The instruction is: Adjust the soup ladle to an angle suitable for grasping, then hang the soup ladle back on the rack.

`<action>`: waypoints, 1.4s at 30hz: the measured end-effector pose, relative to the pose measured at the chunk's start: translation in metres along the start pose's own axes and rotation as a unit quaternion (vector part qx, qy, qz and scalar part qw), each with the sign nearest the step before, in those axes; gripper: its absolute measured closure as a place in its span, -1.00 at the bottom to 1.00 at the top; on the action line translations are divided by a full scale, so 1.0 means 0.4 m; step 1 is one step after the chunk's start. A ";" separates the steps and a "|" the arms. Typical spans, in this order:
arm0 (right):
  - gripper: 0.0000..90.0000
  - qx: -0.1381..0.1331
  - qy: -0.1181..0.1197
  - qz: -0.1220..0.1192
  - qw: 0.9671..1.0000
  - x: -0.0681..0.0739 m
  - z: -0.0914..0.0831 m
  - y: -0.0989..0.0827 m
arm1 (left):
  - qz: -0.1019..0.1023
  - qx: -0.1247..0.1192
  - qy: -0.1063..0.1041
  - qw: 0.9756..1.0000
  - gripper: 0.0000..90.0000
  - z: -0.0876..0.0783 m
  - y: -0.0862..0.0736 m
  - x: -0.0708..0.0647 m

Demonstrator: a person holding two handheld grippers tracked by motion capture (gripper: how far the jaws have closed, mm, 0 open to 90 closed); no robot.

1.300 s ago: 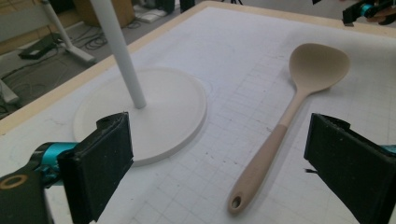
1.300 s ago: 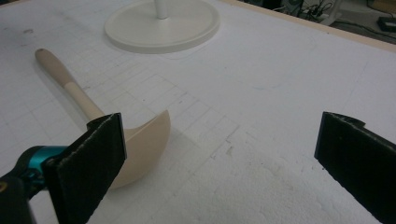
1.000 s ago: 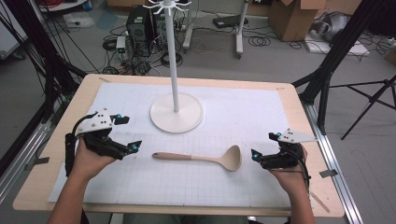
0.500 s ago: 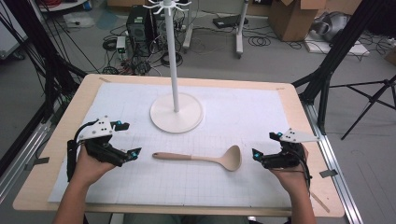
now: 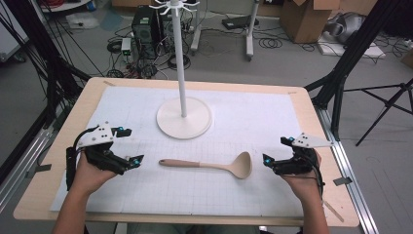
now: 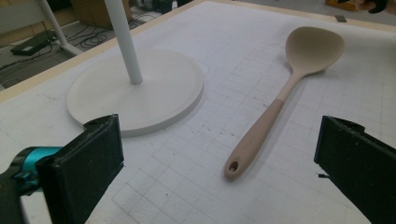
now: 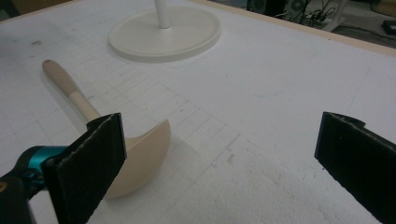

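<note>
Fingers [image 6: 88,158] of left gripper [image 5: 125,146] spread wide, lower left; right gripper [image 5: 277,151] likewise spread, lower right. Beige long-handled ladle [image 5: 209,165] lies between, centre of desk [image 5: 302,97].

ladle [image 7: 135,154] bowl partly behind tool jaw

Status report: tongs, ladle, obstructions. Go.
Left tongs open, empty, beside ladle handle end. Right tongs open, empty, by the bowl. Ladle flat on mat, untouched. Stand base behind it, apart.

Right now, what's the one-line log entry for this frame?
left gripper: open, by handle | right gripper: open, by bowl | ladle: flat on mat, untouched | stand: behind
</note>
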State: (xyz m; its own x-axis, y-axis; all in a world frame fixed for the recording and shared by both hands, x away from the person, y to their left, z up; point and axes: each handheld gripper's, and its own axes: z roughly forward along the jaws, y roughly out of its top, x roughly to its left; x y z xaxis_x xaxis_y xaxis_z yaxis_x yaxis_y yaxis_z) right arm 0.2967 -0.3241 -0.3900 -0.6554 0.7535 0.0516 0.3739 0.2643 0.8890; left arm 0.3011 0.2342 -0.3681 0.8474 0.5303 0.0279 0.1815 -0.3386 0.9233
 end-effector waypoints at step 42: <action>-0.99 0.048 0.055 -0.106 0.992 0.111 0.119 0.178 | 0.011 -0.002 0.037 0.999 -0.96 -0.064 -0.005 0.019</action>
State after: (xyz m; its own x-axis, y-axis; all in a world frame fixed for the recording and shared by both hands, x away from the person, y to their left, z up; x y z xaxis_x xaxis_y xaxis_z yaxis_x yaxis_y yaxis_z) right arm 0.3254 -0.2431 -0.3460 -0.7914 0.6063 -0.0786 0.2769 0.4700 0.8381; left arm 0.2945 0.2591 -0.3597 0.8120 0.5788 0.0756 0.1614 -0.3471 0.9239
